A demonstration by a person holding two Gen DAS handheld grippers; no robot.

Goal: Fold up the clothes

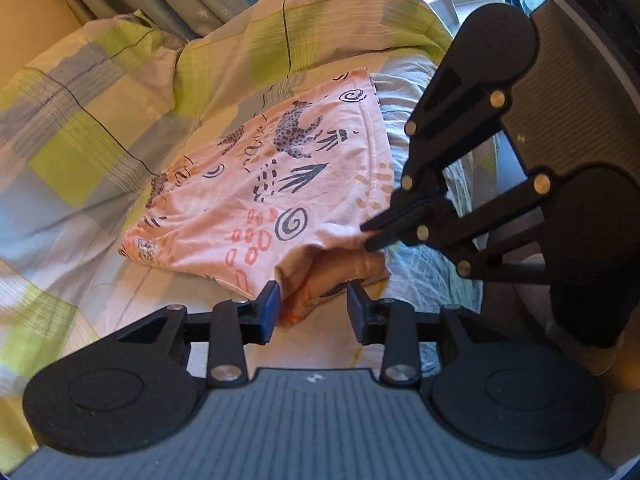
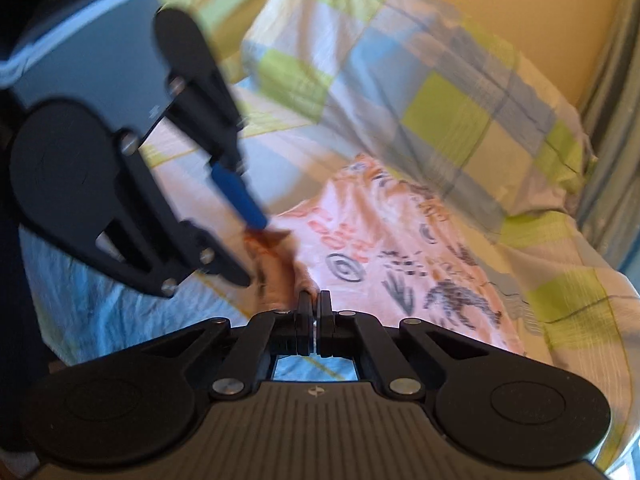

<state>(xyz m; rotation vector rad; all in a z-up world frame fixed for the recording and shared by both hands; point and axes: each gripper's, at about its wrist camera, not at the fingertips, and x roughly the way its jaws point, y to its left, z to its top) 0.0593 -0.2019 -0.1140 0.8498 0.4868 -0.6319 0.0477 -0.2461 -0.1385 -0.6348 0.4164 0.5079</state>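
Fold clothes, mid-fold on a bed. A pale pink cotton garment printed with dark leopards, spirals and coral spots (image 1: 280, 184) lies partly folded on a light blue bedsheet (image 1: 432, 280), near a rumpled duvet checked in lime green, grey and white (image 1: 100, 112) that banks up on the far and left sides. In the left wrist view the left gripper (image 1: 314, 312) stands released, its blue-padded fingers (image 1: 269, 312) parted on either side of the garment's near corner, where a doubled flap hangs loose; cloth sits between the jaws, but the pads do not appear to press on it. The right gripper (image 1: 370, 238), entering from the right, is clenched with its black tips at the garment's right near edge; in the right wrist view (image 2: 315, 300) the jaws meet, and a pinch of pink fabric seems to lie at the tips, though blur leaves the grip itself uncertain. The step in hand is judged to be securing the near edge before a further fold. The next move calls for the left gripper to close on the near corner, then for both hands to carry that edge together toward the far side, keeping the layers aligned and clear of the duvet.
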